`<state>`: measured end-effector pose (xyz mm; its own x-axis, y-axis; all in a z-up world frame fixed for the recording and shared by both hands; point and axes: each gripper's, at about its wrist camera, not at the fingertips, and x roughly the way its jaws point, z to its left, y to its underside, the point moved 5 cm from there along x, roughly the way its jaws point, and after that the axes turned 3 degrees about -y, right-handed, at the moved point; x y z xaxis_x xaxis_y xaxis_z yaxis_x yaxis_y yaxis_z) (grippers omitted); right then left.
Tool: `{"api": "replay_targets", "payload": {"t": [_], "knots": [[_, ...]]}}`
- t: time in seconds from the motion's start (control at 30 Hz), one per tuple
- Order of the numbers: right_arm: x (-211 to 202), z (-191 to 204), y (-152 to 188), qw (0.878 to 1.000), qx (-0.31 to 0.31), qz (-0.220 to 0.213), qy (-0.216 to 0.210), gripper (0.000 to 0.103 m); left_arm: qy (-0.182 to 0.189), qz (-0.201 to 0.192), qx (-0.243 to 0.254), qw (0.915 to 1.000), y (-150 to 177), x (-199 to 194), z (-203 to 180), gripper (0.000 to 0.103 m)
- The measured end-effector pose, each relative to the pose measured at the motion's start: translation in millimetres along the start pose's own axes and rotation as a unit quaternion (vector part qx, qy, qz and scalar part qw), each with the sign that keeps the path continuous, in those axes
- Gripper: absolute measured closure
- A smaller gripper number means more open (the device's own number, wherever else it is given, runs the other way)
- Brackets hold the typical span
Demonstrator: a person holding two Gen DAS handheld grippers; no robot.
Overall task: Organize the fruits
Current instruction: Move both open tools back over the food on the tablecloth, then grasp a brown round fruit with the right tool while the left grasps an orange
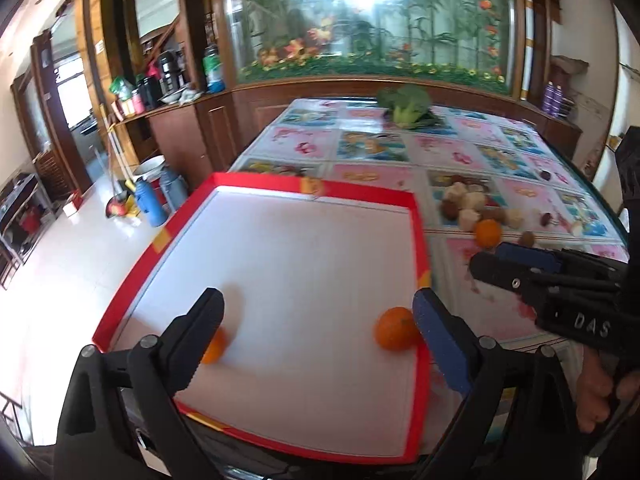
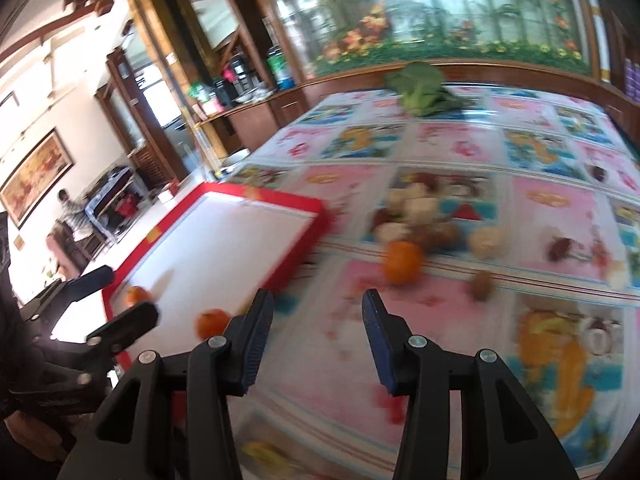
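The left tongs [image 1: 318, 320] gape wide and empty over a red-rimmed tray [image 1: 420, 240] holding two oranges [image 1: 394, 328], one blurred and half hidden behind a finger. The right tongs [image 2: 318, 316], partly open and empty, hover above the patterned table [image 2: 560, 208], where a third orange [image 2: 402, 262] lies beside a blurred heap of pale and brown pieces [image 2: 420, 216].

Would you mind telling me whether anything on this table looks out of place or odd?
Yes: a head of broccoli sits alone at the table's far edge, a vegetable well away from the fruit. One orange also lies loose on the tablecloth by the scattered pile, while two others already sit in the red-rimmed tray.
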<state>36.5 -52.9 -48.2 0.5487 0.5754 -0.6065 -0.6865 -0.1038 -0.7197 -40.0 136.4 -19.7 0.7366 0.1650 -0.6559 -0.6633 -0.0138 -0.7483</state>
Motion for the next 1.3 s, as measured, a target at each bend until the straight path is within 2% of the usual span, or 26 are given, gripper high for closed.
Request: {"api": "replay_targets", "payload": {"t": [0.17, 0.33, 0.4, 0.53, 0.6, 0.63, 0.83, 1.0, 1.2, 1.27, 1.3], "knots": [[-22, -59, 7, 0.998, 0.020, 0.004, 0.059, 0.057, 0.049, 0.009, 0.022, 0.9985, -6, 0, -42, 0.003], [-25, -88, 6, 0.997, 0.018, 0.020, 0.073, 0.057, 0.107, 0.034, 0.045, 0.9927, -14, 14, -91, 0.003], [-17, -85, 3, 0.998, 0.006, 0.029, 0.064, 0.057, 0.111, 0.045, 0.057, 0.9912, -17, 22, -105, 0.003], [1, -78, -1, 0.996, -0.033, 0.047, 0.073, 0.058, 0.098, 0.052, 0.077, 0.9908, -25, 42, -123, 0.003], [9, -77, -5, 0.995, -0.046, 0.050, 0.078, 0.061, 0.089, 0.056, 0.079, 0.9913, -27, 49, -124, 0.003], [12, -78, -6, 0.994, -0.048, 0.051, 0.083, 0.066, 0.084, 0.058, 0.078, 0.9918, -29, 53, -124, 0.003], [21, -94, -5, 0.995, -0.019, 0.070, 0.076, 0.084, 0.081, 0.067, 0.078, 0.9914, -37, 71, -124, 0.003], [16, -98, -6, 0.995, -0.003, 0.066, 0.075, 0.084, 0.082, 0.082, 0.077, 0.9902, -42, 85, -130, 0.015], [-3, -115, -14, 0.996, 0.053, 0.032, 0.069, 0.084, 0.095, 0.100, 0.085, 0.9868, -43, 96, -147, 0.016], [-7, -117, -16, 0.996, 0.061, 0.025, 0.063, 0.084, 0.088, 0.103, 0.084, 0.9872, -43, 100, -151, 0.017], [-9, -118, -17, 0.996, 0.062, 0.020, 0.065, 0.084, 0.088, 0.106, 0.083, 0.9869, -43, 103, -154, 0.021]]}}
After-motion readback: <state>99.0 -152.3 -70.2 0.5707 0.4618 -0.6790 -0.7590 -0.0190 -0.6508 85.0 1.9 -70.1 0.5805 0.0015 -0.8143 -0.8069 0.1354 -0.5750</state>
